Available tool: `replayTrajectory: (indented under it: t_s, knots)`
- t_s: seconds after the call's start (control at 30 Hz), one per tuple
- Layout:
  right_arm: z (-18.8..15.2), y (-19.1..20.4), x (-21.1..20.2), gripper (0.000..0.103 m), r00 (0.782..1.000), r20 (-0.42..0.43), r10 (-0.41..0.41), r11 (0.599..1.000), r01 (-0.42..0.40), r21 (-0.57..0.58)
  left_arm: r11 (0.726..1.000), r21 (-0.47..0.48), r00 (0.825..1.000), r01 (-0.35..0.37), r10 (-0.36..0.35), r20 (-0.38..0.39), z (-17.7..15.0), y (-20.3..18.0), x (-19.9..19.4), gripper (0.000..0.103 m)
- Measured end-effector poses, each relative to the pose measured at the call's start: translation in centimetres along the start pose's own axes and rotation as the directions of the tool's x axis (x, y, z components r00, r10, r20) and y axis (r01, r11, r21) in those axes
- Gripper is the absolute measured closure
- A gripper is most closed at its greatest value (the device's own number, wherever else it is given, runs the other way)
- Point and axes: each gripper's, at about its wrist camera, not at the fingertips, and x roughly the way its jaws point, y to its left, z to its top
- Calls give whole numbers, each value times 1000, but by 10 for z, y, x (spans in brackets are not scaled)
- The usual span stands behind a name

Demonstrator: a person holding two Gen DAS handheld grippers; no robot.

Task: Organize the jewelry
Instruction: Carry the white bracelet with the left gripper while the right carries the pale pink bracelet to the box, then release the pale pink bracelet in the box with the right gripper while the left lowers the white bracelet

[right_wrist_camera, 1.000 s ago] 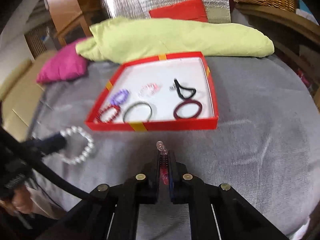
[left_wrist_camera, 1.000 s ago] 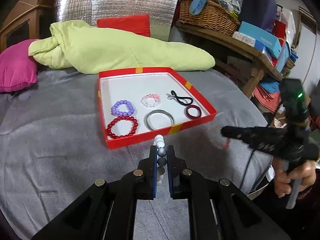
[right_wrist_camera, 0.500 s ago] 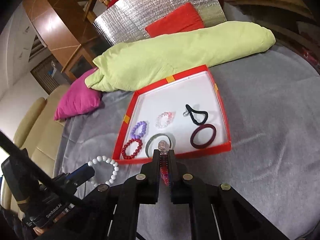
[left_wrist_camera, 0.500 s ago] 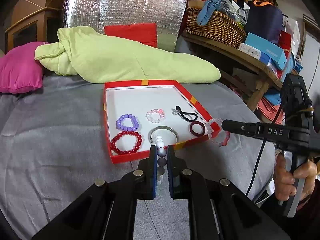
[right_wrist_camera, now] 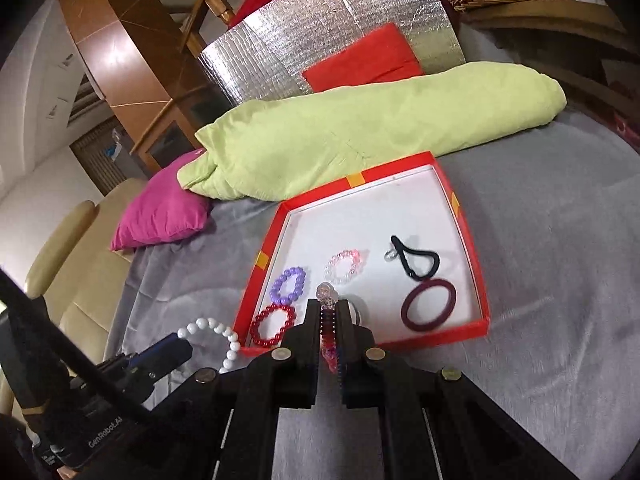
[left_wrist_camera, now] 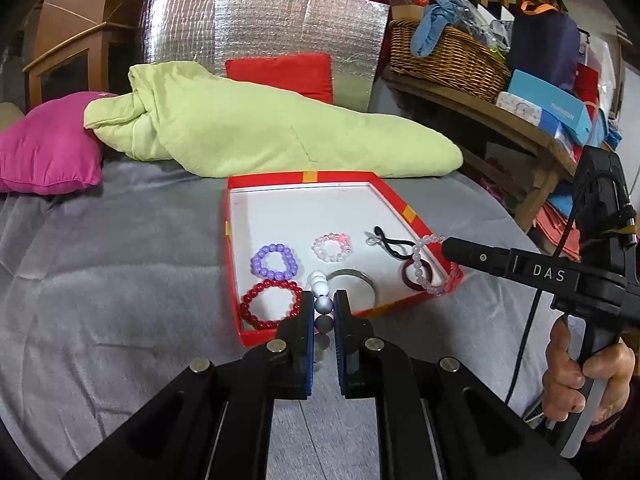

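A red box (left_wrist_camera: 408, 213) (right_wrist_camera: 482, 325) with a white floor lies on the grey blanket. It holds a purple bead bracelet (left_wrist_camera: 274, 261) (right_wrist_camera: 289, 284), a red bead bracelet (left_wrist_camera: 270, 304) (right_wrist_camera: 273, 325), a pink-white bracelet (left_wrist_camera: 333, 246) (right_wrist_camera: 343, 266), a metal bangle (left_wrist_camera: 370, 285), a black cord (left_wrist_camera: 390, 242) (right_wrist_camera: 418, 261) and a maroon ring (left_wrist_camera: 409, 280) (right_wrist_camera: 429, 309). My left gripper (left_wrist_camera: 322, 308) is shut on a white pearl bracelet (left_wrist_camera: 320, 292) (right_wrist_camera: 218, 334) near the box's front edge. My right gripper (right_wrist_camera: 329, 312) (left_wrist_camera: 444, 246) is shut on a clear-pink bead bracelet (left_wrist_camera: 426, 268) (right_wrist_camera: 327, 296), hanging over the box's front right corner.
A green quilt (left_wrist_camera: 256, 136) and a pink cushion (left_wrist_camera: 44, 156) lie behind the box. A silver foil panel (left_wrist_camera: 260, 36) and red cushion (left_wrist_camera: 284, 74) stand further back. A wooden shelf with a wicker basket (left_wrist_camera: 444, 62) and boxes is on the right.
Both grippers rose and moved forward toward the box. The right gripper carried the clear-pink bracelet from beside the box to over its front right corner.
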Motion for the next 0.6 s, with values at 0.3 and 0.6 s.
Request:
replayTrajectory:
  t_s: [0.3, 0.6]
  knots:
    - [23, -2, 17, 95, 998, 57, 6, 1000, -7, 19, 999, -2, 999, -47, 47, 12, 12, 0, 17, 93]
    - [44, -10, 36, 95, 996, 90, 11, 999, -15, 47, 994, 5, 994, -105, 105, 24, 26, -1, 36, 93]
